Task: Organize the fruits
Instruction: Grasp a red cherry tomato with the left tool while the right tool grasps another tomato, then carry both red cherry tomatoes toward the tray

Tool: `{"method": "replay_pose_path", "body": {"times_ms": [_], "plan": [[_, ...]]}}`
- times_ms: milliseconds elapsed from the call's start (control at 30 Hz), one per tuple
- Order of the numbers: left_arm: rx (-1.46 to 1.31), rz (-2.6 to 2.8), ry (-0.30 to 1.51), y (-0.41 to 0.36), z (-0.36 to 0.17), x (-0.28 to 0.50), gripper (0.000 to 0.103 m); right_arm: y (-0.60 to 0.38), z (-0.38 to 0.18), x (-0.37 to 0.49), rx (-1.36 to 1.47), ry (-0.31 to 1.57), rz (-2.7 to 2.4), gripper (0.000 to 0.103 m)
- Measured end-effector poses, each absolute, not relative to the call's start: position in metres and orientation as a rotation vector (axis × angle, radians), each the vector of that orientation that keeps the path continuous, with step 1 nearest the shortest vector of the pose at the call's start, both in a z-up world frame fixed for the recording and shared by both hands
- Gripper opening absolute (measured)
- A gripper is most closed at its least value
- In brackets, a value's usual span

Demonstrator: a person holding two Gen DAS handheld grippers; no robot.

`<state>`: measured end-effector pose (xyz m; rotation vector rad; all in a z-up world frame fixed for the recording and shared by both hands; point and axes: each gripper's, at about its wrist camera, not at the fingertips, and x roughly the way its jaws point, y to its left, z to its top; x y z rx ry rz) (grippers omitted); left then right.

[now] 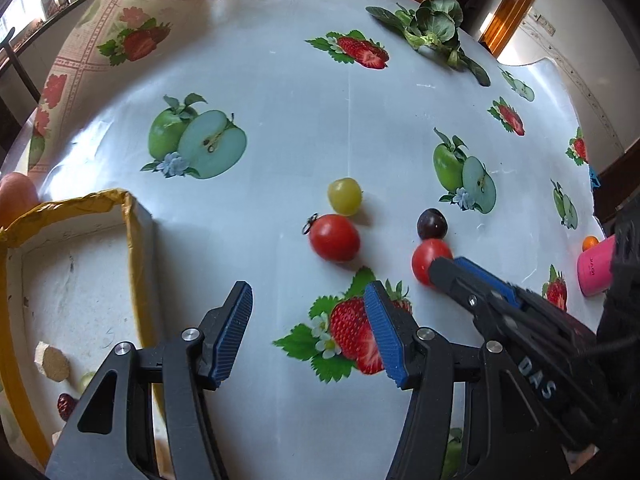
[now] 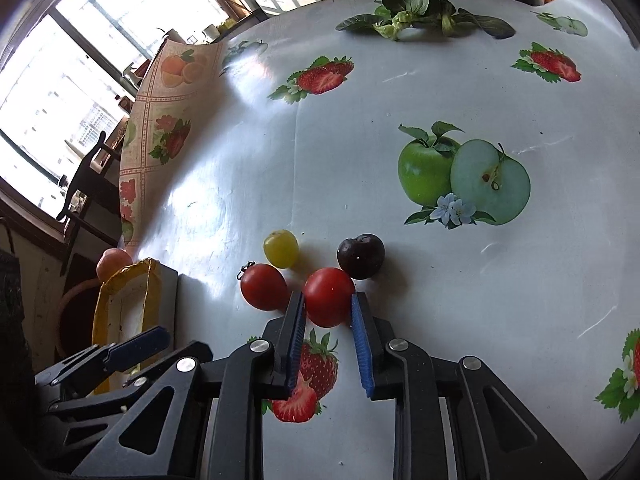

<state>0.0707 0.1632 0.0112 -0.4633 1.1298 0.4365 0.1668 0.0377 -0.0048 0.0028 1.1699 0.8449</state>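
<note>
On the fruit-print tablecloth lie a green grape [image 1: 345,196] [image 2: 281,253], a dark plum [image 1: 432,223] [image 2: 361,256] and two red tomatoes. My right gripper [image 2: 327,305] has its blue pads on both sides of the right tomato [image 2: 329,297] [image 1: 428,260], which rests on the table. The other tomato [image 1: 334,237] [image 2: 264,287], with a stem, lies just left. My left gripper [image 1: 308,304] is open and empty above the table, next to a white foam box [image 1: 132,240] with yellow tape at the left. The box holds a few small pieces.
A leafy green vegetable [image 1: 434,28] [image 2: 412,4] lies at the far side. A pink cup [image 1: 596,268] with a small orange fruit [image 1: 590,243] behind it stands at the right edge. An orange-pink fruit [image 2: 113,263] sits behind the box.
</note>
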Motion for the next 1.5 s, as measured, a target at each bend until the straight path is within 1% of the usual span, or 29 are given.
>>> {"method": "replay_pose_path", "body": {"times_ms": [233,267,300,333,600,633,667,733,767,800,833,867,1000,1033,1067,1133,1267,1500], "plan": [[-0.525,0.441,1.104,0.175,-0.009,0.1,0.057,-0.007,0.006,0.153,0.054,1.174,0.835,0.02],[-0.513,0.444,1.102,0.175,-0.009,0.101,0.053,-0.012,0.009,0.152,0.059,1.171,0.833,0.02],[-0.507,0.438,1.105,0.174,-0.009,0.102,0.035,-0.016,0.011,0.15,0.066,1.17,0.831,0.016],[-0.495,0.433,1.111,0.173,-0.008,0.102,0.028,-0.02,0.013,0.149,0.073,1.168,0.831,0.011],[-0.523,0.383,1.089,0.163,0.001,0.071,0.027,-0.023,0.028,0.141,0.046,1.137,0.853,0.009],[-0.524,0.379,1.08,0.161,0.004,0.065,0.027,-0.023,0.026,0.141,0.042,1.152,0.852,0.015],[-0.527,0.375,1.071,0.158,0.008,0.059,0.027,-0.023,0.023,0.14,0.05,1.166,0.852,0.017],[-0.542,0.364,1.053,0.156,0.015,0.047,0.027,-0.024,0.018,0.135,0.064,1.182,0.883,0.028],[-0.551,0.363,1.044,0.155,0.018,0.042,0.027,-0.022,0.016,0.13,0.051,1.178,0.894,0.029],[-0.562,0.364,1.035,0.154,0.022,0.036,0.027,-0.018,0.014,0.126,0.028,1.174,0.907,0.033],[-0.572,0.365,1.027,0.155,0.025,0.03,0.027,-0.013,0.01,0.121,0.001,1.178,0.921,0.04],[-0.579,0.365,1.022,0.155,0.029,0.024,0.027,-0.006,0.006,0.118,-0.024,1.186,0.93,0.041],[-0.588,0.376,1.004,0.156,0.041,0.004,0.027,0.021,-0.011,0.105,-0.124,1.209,0.949,0.041],[-0.594,0.378,1.002,0.157,0.044,-0.001,0.027,0.027,-0.016,0.1,-0.161,1.213,0.947,0.04],[-0.598,0.381,0.998,0.158,0.045,-0.007,0.027,0.03,-0.015,0.094,-0.204,1.177,0.935,0.039],[-0.6,0.386,0.994,0.158,0.049,-0.016,0.027,0.035,-0.013,0.084,-0.28,1.131,0.912,0.03],[-0.6,0.386,0.989,0.153,0.053,-0.028,0.027,0.026,-0.006,0.082,-0.268,1.125,0.882,0.03],[-0.566,0.384,0.976,0.14,0.067,-0.043,0.027,0.007,0.032,0.065,-0.21,1.084,0.915,0.03]]}}
